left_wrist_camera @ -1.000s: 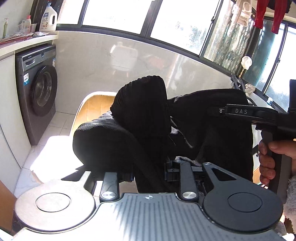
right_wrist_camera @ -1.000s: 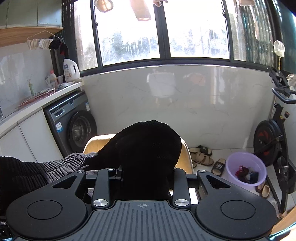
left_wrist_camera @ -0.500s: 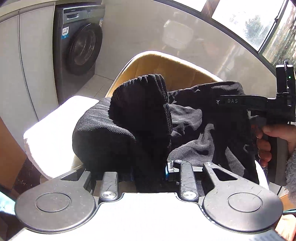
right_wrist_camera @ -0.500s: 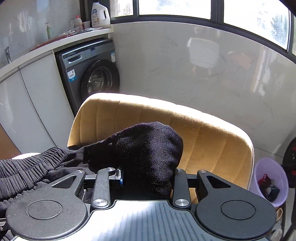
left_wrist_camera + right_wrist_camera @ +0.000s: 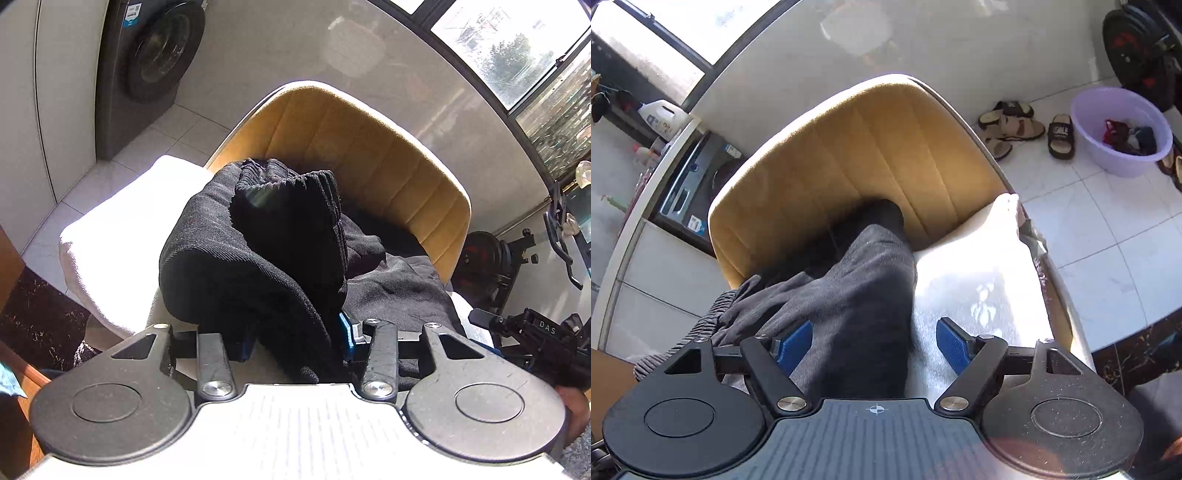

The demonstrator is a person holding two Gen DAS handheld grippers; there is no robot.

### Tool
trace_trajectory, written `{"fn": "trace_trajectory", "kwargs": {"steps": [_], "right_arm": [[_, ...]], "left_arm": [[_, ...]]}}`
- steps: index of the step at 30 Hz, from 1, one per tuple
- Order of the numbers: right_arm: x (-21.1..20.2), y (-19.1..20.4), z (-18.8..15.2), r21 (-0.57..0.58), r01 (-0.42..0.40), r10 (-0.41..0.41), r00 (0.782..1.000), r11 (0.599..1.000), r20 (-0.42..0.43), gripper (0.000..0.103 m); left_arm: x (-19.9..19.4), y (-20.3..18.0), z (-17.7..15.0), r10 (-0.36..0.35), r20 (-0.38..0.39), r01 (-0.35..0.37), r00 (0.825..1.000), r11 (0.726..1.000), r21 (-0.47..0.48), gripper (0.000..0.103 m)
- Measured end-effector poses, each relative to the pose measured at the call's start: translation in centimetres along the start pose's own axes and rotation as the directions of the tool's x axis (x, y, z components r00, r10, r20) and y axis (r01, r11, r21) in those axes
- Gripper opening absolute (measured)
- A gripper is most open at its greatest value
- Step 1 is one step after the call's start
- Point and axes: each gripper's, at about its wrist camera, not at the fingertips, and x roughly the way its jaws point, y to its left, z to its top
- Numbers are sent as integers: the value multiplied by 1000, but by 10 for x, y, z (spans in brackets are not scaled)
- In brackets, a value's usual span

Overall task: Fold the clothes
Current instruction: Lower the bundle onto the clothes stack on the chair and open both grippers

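Observation:
A black garment [image 5: 258, 266] with a ribbed waistband lies bunched on the white seat cushion [image 5: 110, 236] of a mustard-backed chair [image 5: 369, 147]. My left gripper [image 5: 295, 339] is shut on a thick fold of it, the cloth rising between the blue pads. In the right wrist view the same garment [image 5: 864, 295] runs as a grey-black strip from the chair back [image 5: 868, 147] down between the fingers of my right gripper [image 5: 874, 345]. That gripper is open, its blue pads spread wide, and the right pad stands apart from the cloth. The right gripper [image 5: 532, 326] also shows at the left wrist view's right edge.
A washing machine [image 5: 147, 66] stands under a counter to the left. On the tiled floor to the right are a purple basin [image 5: 1119, 125] with clothes in it and several slippers [image 5: 1012, 125]. An exercise bike [image 5: 491, 258] is behind the chair. A dark table edge [image 5: 1137, 347] sits at the right.
Both grippers came down from a raised position to the chair seat with the garment. The right gripper has opened and let go; the left still clamps its fold.

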Motion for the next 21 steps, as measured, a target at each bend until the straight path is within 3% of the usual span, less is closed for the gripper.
{"fn": "trace_trajectory", "kwargs": {"steps": [4, 7, 8, 9, 10, 12, 16, 19, 21], "right_arm": [[-23, -27, -38, 146, -97, 103, 994, 984, -28, 66], [-25, -31, -52, 223, -129, 135, 991, 966, -13, 59], [-26, -33, -51, 236, -128, 130, 992, 963, 6, 49], [-27, -32, -51, 243, -125, 123, 992, 962, 21, 32], [-27, -31, -49, 246, -122, 116, 992, 961, 38, 25], [-33, -22, -40, 204, -103, 87, 993, 974, 83, 16], [-54, 28, -21, -28, -10, 16, 981, 1000, 195, 13], [-51, 38, -25, -113, 57, -34, 980, 992, 196, 13], [-42, 33, -35, -139, 101, -75, 981, 985, 179, 13]], "left_arm": [[-19, -16, -3, -10, 17, 9, 1000, 998, 69, 44], [-31, -30, -1, 12, 61, -24, 998, 980, 197, 44], [-35, -35, 0, 16, 79, -33, 997, 974, 225, 44], [-40, -39, 1, 18, 100, -42, 995, 968, 245, 44], [-45, -43, 3, 18, 121, -49, 993, 963, 265, 44], [-55, -54, 9, -12, 160, -37, 987, 954, 296, 44], [-47, -71, 22, -21, 205, -55, 978, 932, 357, 45], [-16, -68, 30, -11, 165, -47, 986, 939, 341, 45], [9, -60, 28, 30, 96, -62, 995, 935, 349, 45]]}}
